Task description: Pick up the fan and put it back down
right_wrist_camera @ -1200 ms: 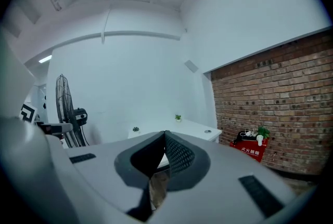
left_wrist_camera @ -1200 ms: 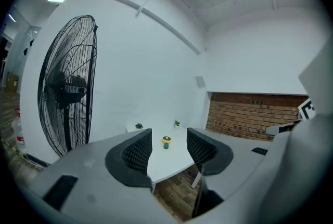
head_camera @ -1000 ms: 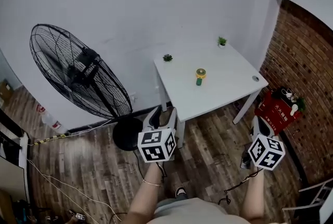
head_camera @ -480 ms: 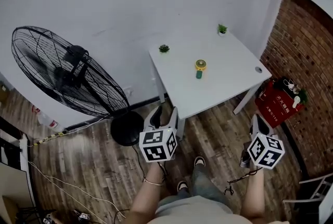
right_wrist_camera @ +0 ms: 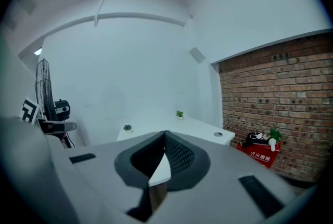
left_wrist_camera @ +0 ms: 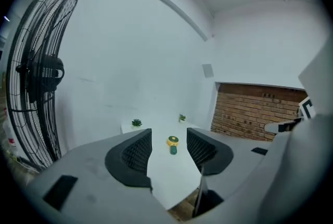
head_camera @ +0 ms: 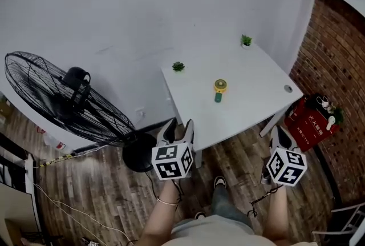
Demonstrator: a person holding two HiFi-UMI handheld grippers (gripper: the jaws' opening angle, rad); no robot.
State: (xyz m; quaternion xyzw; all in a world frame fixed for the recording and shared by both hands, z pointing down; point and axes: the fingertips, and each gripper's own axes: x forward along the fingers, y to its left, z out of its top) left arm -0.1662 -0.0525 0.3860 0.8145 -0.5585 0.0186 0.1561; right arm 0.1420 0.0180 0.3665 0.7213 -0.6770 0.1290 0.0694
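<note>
small fan [head_camera: 219, 89] nearer, floor fan [head_camera: 63, 105] shifted left

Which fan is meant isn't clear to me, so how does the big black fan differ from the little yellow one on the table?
The black fan stands upright on the floor beside the table; the yellow fan lies flat on the table. The black fan is far larger, with a wire cage and round base; the yellow fan is tiny, with a green handle. Both have round heads, and neither is held.

Two grippers [head_camera: 177, 126] [head_camera: 278, 135]; one table [head_camera: 254, 99], one handheld fan [head_camera: 219, 88], one floor fan [head_camera: 63, 105], two potted plants [head_camera: 178, 66] [head_camera: 246, 40], one crate [head_camera: 308, 123]
</note>
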